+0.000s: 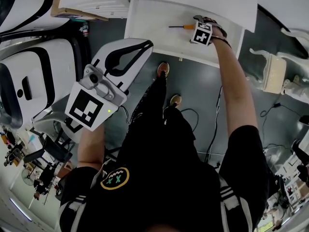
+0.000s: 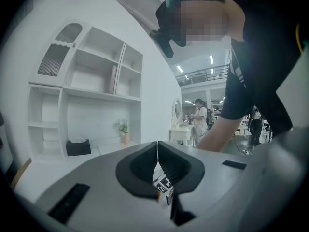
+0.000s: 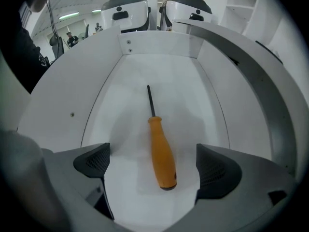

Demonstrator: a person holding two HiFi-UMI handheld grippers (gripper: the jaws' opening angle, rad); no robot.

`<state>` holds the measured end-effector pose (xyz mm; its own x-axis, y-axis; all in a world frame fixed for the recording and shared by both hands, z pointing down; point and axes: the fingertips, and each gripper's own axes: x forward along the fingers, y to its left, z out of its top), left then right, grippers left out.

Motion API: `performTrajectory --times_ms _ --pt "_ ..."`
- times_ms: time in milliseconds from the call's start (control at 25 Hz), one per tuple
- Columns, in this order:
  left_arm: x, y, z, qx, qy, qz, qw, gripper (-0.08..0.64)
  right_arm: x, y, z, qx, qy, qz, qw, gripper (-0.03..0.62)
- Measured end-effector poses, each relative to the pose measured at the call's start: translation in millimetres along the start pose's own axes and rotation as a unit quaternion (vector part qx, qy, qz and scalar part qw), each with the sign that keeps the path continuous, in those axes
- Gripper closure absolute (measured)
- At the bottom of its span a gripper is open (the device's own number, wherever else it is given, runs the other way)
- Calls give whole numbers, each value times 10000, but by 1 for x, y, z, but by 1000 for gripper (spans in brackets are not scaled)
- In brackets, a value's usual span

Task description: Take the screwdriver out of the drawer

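The screwdriver (image 3: pixel 161 156) lies flat on the floor of the open drawer (image 3: pixel 159 45). Its handle is smooth orange plastic, rounded and thickest toward the butt. Its shaft is a thin, dark, straight rod pointing away from the right gripper (image 3: pixel 157 166). The drawer is a shallow box of smooth matte white panels, with small screw heads set in its walls.

The right gripper is at the drawer with its jaws spread wide, one on each side of the handle's butt end. Neither of the black, finely textured pads (image 3: pixel 94 161) touches the handle.

The left gripper (image 2: pixel 157 153) has a pale grey shell with black pads. It is held well apart from the drawer, to the left and nearer the person. Its jaws are pressed together with nothing gripped between them.
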<state>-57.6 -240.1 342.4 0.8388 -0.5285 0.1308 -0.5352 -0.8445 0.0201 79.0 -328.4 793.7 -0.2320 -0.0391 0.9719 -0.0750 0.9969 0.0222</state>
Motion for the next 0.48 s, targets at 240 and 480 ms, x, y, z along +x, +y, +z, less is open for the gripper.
performTrajectory --times_ms 240,480 --pt "1 0 -1 -34 -19 -5 10000 540 2 2 -1 19 -7 213 9998 20" --pt "0 1 -4 -56 23 10 10000 540 4 1 1 -47 -26 312 9995 23"
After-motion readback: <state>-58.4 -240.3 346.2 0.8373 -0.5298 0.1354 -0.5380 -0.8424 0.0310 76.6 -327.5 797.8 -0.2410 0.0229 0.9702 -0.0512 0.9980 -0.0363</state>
